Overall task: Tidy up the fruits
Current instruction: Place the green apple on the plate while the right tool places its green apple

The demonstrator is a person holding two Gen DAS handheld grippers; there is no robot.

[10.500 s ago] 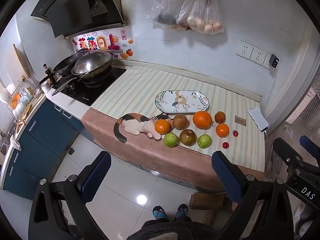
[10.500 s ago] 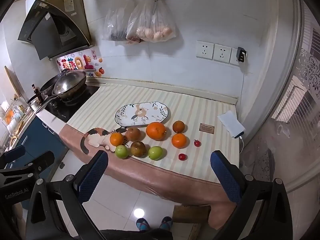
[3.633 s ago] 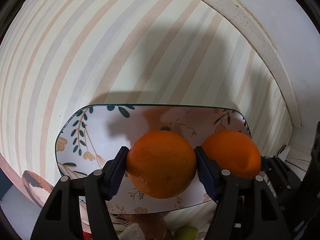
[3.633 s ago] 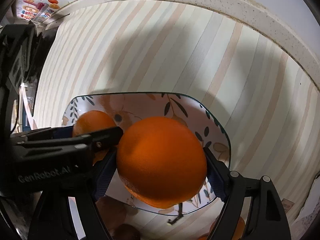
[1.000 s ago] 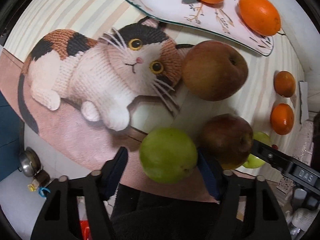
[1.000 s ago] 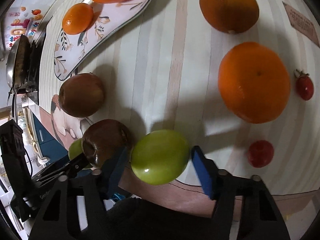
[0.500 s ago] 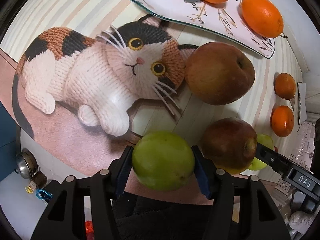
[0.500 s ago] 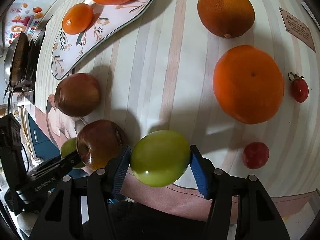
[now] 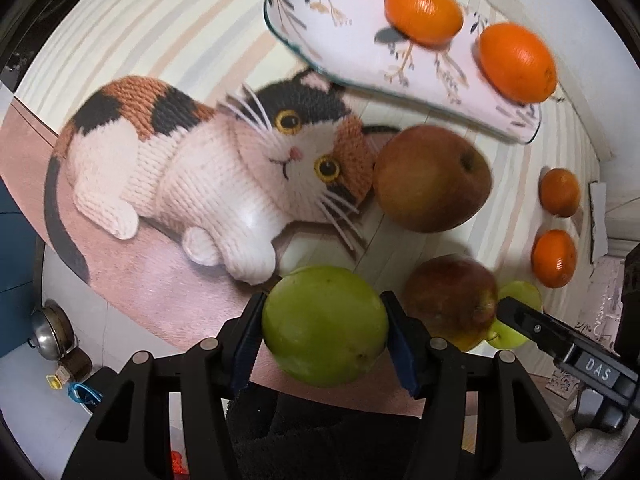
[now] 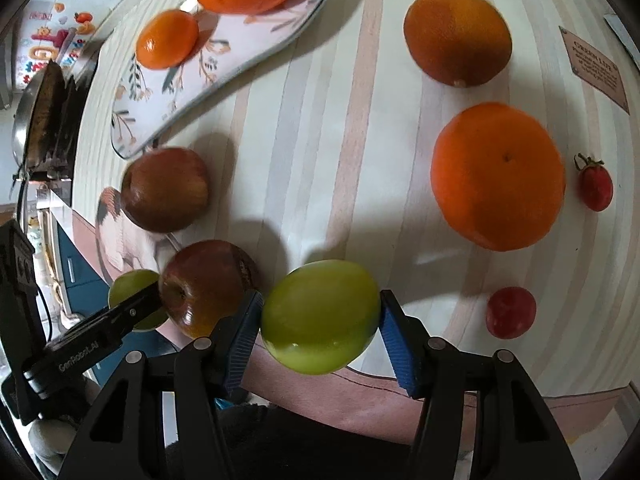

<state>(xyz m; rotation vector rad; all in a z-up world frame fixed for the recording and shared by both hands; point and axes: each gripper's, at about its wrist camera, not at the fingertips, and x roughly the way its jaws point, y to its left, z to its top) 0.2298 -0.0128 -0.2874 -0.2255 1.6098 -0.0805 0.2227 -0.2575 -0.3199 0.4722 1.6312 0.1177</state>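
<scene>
My left gripper point(image 9: 325, 330) is shut on a green apple point(image 9: 326, 326) at the counter's front edge. My right gripper point(image 10: 320, 320) is shut on another green apple point(image 10: 320, 316), a little to the right. Between them lies a red-brown apple point(image 9: 452, 300), also in the right wrist view point(image 10: 206, 286). A second red-brown apple point(image 9: 432, 178) lies nearer the floral plate point(image 9: 360, 60), which holds two oranges point(image 9: 424, 12) point(image 9: 518, 62). Two more oranges point(image 10: 498, 176) point(image 10: 458, 36) and two small red tomatoes point(image 10: 510, 312) point(image 10: 596, 184) lie on the striped mat to the right.
A knitted-cat picture point(image 9: 208, 168) is printed on the mat's left front. A small card point(image 10: 598, 68) lies at the far right. A wok on a stove point(image 10: 36, 116) stands to the left. The counter edge drops to the floor just below both grippers.
Both grippers have closed onto their green apples and both apples have lifted slightly off the mat. The other fruit has not moved.
</scene>
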